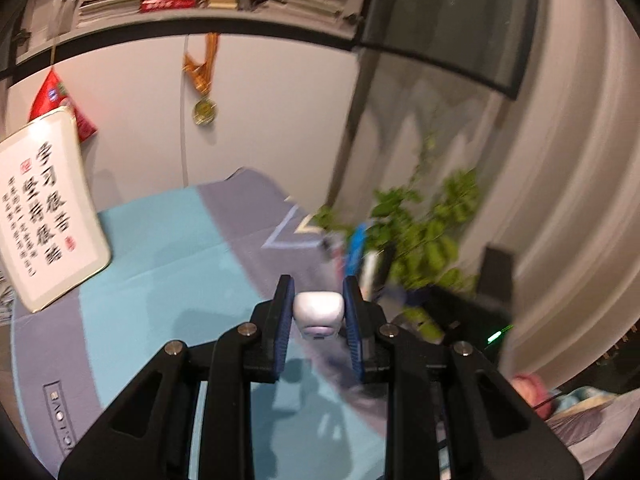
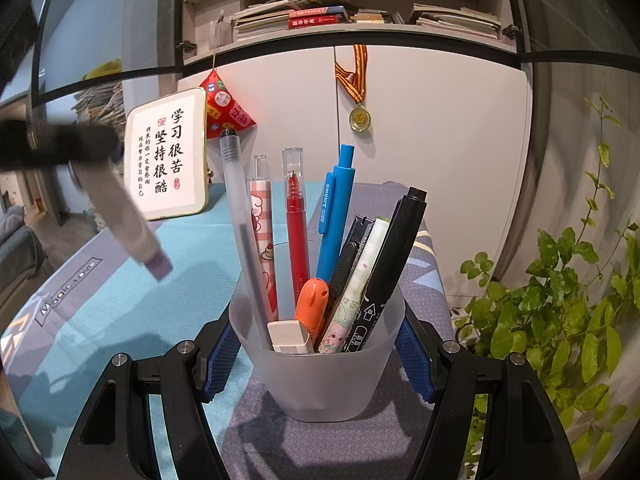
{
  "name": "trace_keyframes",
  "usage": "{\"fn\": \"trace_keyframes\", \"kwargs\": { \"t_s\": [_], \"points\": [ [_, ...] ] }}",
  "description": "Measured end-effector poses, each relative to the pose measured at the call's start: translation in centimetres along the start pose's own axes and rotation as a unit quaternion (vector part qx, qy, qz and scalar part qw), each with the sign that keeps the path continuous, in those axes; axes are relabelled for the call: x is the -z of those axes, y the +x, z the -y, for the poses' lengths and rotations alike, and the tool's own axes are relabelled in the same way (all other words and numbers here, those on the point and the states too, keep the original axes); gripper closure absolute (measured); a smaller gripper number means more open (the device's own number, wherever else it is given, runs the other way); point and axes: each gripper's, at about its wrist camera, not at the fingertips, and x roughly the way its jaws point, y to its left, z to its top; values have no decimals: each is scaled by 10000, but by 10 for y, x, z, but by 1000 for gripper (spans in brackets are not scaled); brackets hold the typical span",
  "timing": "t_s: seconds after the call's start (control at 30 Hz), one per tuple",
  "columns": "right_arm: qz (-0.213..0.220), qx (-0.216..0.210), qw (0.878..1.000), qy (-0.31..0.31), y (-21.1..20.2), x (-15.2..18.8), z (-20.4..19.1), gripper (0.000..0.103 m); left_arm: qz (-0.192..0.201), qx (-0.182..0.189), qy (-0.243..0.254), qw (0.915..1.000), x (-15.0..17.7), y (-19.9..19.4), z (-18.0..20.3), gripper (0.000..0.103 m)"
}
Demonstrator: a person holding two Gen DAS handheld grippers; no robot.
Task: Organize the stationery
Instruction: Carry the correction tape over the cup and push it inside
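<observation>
In the left wrist view, my left gripper (image 1: 318,282) is shut on a white stick-shaped item (image 1: 319,311) with a lilac end, held above the blue and grey mat (image 1: 160,248). The right wrist view shows the same white item (image 2: 124,220) hanging tilted at the upper left, under the blurred left gripper (image 2: 60,146). My right gripper (image 2: 318,342) is shut on a frosted plastic cup (image 2: 320,384), one blue pad on each side. In the cup stand several pens, among them a red pen (image 2: 296,232), a blue pen (image 2: 336,216) and a black marker (image 2: 392,256), with a white eraser (image 2: 290,336).
A framed calligraphy board (image 2: 168,156) leans at the back left of the mat. Behind it is a white cabinet (image 2: 440,140) with a hanging medal (image 2: 360,118) and bookshelves above. A leafy green plant (image 2: 560,312) stands close on the right.
</observation>
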Motion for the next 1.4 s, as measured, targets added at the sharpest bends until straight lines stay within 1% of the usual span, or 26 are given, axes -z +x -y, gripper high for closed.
{"fn": "trace_keyframes", "kwargs": {
  "t_s": [0.13, 0.23, 0.4, 0.73, 0.9, 1.03, 1.4],
  "points": [
    [2, -11, 10000, 22, -1, 0, 0, 32, 36, 227, 85, 9997, -9, 2, 20, 80],
    [3, -11, 10000, 26, -1, 0, 0, 32, -20, 227, 188, 9996, -11, 14, 30, 80],
    [2, -25, 10000, 29, -1, 0, 0, 32, -228, 289, 123, 9992, -10, 27, 27, 80],
    [0, -33, 10000, 45, 0, 0, 0, 32, -407, 361, 98, 9985, -10, 40, 30, 80],
    [-2, -41, 10000, 56, 0, 0, 0, 32, -575, 390, 126, 9975, -7, 48, 31, 80],
    [-16, -60, 10000, 70, 1, 0, 1, 32, -586, 412, 53, 9974, -6, 49, 27, 80],
    [-18, -53, 10000, 60, 1, 1, -1, 32, -554, 382, 75, 9977, -5, 48, 26, 78]
  ]
}}
